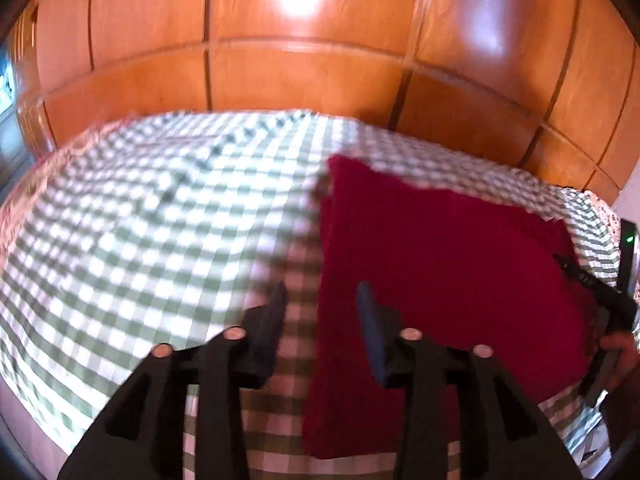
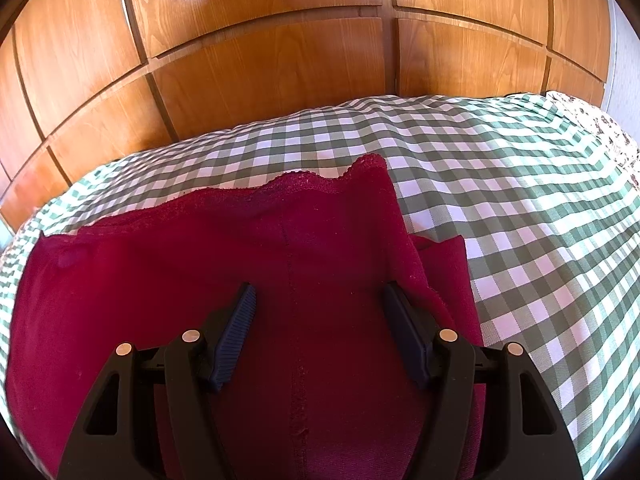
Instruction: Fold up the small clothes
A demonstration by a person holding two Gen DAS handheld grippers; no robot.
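The red garment lies flat on the checked bed cover, one side folded in; the right gripper hovers above its middle seam, jaws wide and empty; the left gripper, narrower and empty, straddles its left edge; wooden panels stand behind, nothing obstructs.

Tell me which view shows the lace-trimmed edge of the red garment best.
The right wrist view: the lace-trimmed edge is sharp there against the checked cloth. The left wrist view is blurred, showing only the red garment without trim detail.
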